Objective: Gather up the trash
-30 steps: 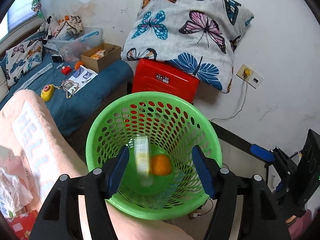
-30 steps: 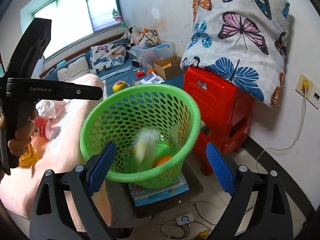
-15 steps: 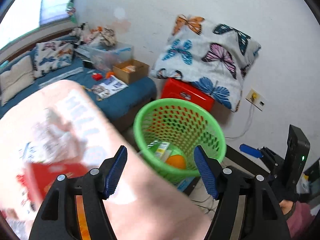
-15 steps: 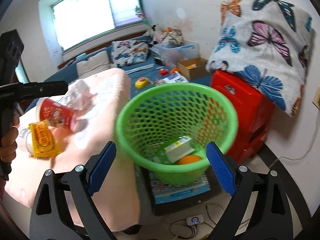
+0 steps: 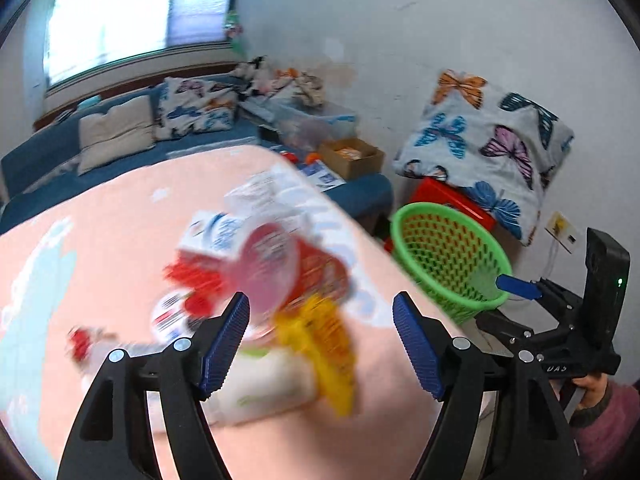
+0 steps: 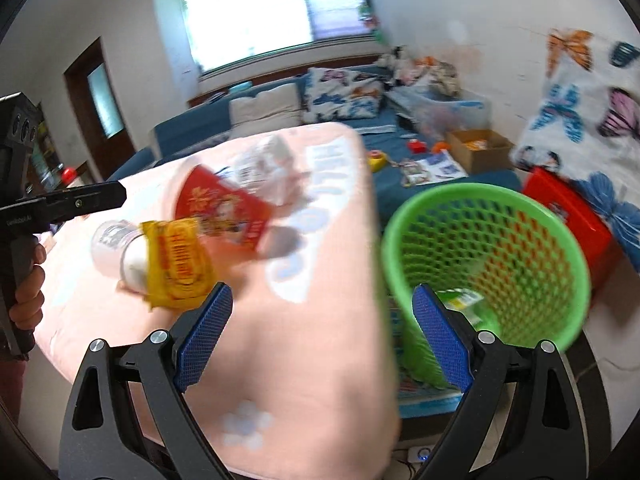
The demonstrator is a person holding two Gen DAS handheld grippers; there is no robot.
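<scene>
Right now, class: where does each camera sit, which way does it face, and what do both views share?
Left wrist: on the left gripper, open, facing the trash pile on the pink blanket; right gripper beside it.
Right wrist: on the right gripper, open, between blanket and green basket; a hand at left.
Shared: red cup, yellow packet, basket.

Far side of the room, a bright window (image 6: 276, 12) sits above a long blue sofa (image 6: 192, 132) carrying a beige cushion (image 6: 264, 108) and a butterfly-print cushion (image 6: 344, 94). Over to the right, a cardboard box (image 6: 478, 150) sits open on the blue seat, a clear plastic storage tub (image 6: 452, 108) just behind it, a yellow toy (image 6: 376, 160) and a printed leaflet (image 6: 434, 170) lying nearby. A big butterfly pillow (image 5: 492, 152) rests on a red plastic stool (image 5: 448, 200) against the white wall, a wall socket (image 5: 564, 234) to its right. Far left, a dark wooden door (image 6: 100, 112).
</scene>
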